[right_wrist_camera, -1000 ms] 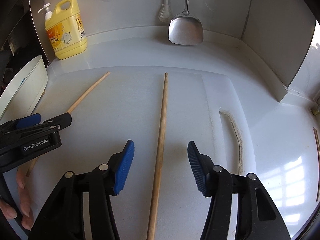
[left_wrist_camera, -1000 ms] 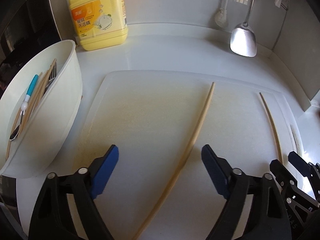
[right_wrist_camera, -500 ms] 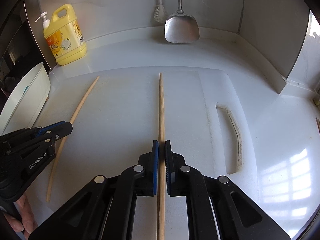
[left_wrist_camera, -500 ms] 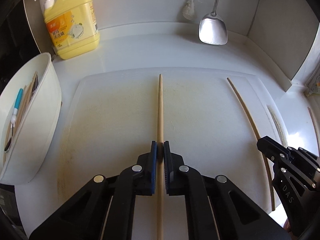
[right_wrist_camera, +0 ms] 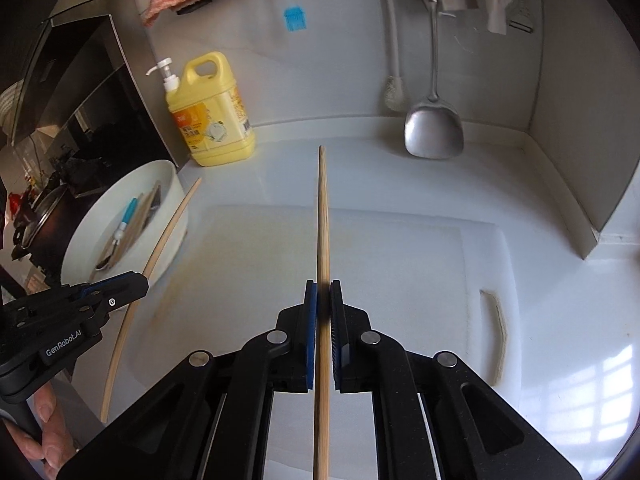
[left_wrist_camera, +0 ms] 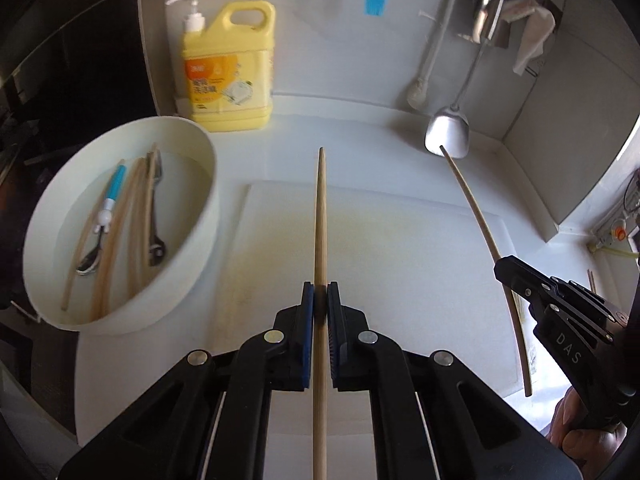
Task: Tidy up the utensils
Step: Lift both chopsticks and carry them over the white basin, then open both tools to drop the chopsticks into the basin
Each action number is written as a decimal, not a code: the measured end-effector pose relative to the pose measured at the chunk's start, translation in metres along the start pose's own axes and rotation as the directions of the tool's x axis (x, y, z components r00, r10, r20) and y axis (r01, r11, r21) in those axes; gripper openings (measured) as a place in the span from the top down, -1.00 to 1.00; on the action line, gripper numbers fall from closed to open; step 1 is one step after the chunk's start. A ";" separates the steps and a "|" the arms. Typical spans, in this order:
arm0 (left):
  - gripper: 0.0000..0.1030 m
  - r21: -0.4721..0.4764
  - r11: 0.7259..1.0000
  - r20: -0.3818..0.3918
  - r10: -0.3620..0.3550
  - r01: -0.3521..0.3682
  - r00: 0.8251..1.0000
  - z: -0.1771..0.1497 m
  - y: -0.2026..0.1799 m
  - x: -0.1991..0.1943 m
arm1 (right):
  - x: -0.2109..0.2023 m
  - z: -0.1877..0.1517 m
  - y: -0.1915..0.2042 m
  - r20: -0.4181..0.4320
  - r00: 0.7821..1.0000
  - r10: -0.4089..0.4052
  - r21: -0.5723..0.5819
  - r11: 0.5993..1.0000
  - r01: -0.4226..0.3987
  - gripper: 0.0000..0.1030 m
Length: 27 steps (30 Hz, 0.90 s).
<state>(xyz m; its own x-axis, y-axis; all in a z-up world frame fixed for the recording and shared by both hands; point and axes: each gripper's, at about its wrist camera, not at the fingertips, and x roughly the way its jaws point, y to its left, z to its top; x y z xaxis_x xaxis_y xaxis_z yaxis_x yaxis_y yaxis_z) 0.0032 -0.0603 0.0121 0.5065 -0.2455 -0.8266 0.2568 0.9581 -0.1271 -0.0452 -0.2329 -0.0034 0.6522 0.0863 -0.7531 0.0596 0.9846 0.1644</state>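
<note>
My left gripper (left_wrist_camera: pixel 320 294) is shut on a long wooden chopstick (left_wrist_camera: pixel 320 216), held in the air above the white cutting board (left_wrist_camera: pixel 400 264). My right gripper (right_wrist_camera: pixel 323 292) is shut on a second wooden chopstick (right_wrist_camera: pixel 323 216), also lifted off the board (right_wrist_camera: pixel 400 264). Each view shows the other gripper and its chopstick at the side: the right one (left_wrist_camera: pixel 508 276) with its stick (left_wrist_camera: pixel 476 208), the left one (right_wrist_camera: pixel 136 280) with its stick (right_wrist_camera: pixel 168 232). A white bowl (left_wrist_camera: pixel 200 240) to the left holds several chopsticks, a blue-handled spoon (left_wrist_camera: pixel 114 188) and a metal utensil.
A yellow detergent bottle (left_wrist_camera: pixel 228 68) stands at the back left by the wall. A metal spatula (left_wrist_camera: pixel 447 136), a white brush and a blue silicone brush (left_wrist_camera: pixel 375 3) hang on the back wall. A grey wall panel (right_wrist_camera: pixel 580 140) closes the right corner. A dark appliance (right_wrist_camera: pixel 80 92) stands left.
Both grippers closed on the chopsticks that lay on the board, then rose with them. The bowl's inside and more of the back wall have come into view.
</note>
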 end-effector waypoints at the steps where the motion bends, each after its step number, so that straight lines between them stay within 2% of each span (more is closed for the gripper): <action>1: 0.86 -0.017 1.000 0.013 0.015 -0.015 1.000 0.005 0.011 -0.008 | -0.001 0.007 0.010 0.009 1.000 0.017 -0.020 1.000 -0.017 0.88; 7: 0.86 -0.107 0.988 0.060 0.116 -0.109 0.992 0.030 0.091 -0.037 | 0.011 0.050 0.085 0.039 0.991 0.126 -0.107 0.987 -0.121 0.88; 12: 0.86 -0.142 0.980 0.067 0.151 -0.141 0.986 0.044 0.161 -0.030 | 0.047 0.071 0.154 0.020 0.985 0.174 -0.138 0.976 -0.169 0.88; 14: 0.86 -0.156 0.978 0.054 0.147 -0.137 0.988 0.050 0.188 -0.021 | 0.066 0.078 0.179 -0.005 0.981 0.194 -0.125 0.973 -0.193 0.88; 18: 0.86 -0.146 0.981 0.041 0.139 -0.132 0.989 0.061 0.230 0.000 | 0.101 0.084 0.222 -0.044 0.981 0.188 -0.123 0.974 -0.192 0.88; 27: 0.86 -0.116 0.989 -0.053 0.088 -0.093 0.995 0.069 0.267 0.048 | 0.165 0.079 0.273 -0.161 0.969 0.189 -0.052 0.978 -0.200 0.88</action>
<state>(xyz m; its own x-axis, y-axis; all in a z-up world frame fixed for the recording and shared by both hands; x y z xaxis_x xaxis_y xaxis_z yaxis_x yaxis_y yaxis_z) 0.1530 0.1738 -0.0242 0.4829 -0.1523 -0.8623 0.1116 0.9874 -0.1119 0.1384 0.0380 -0.0320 0.5216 0.2945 -0.8008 -0.1115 0.9540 0.2783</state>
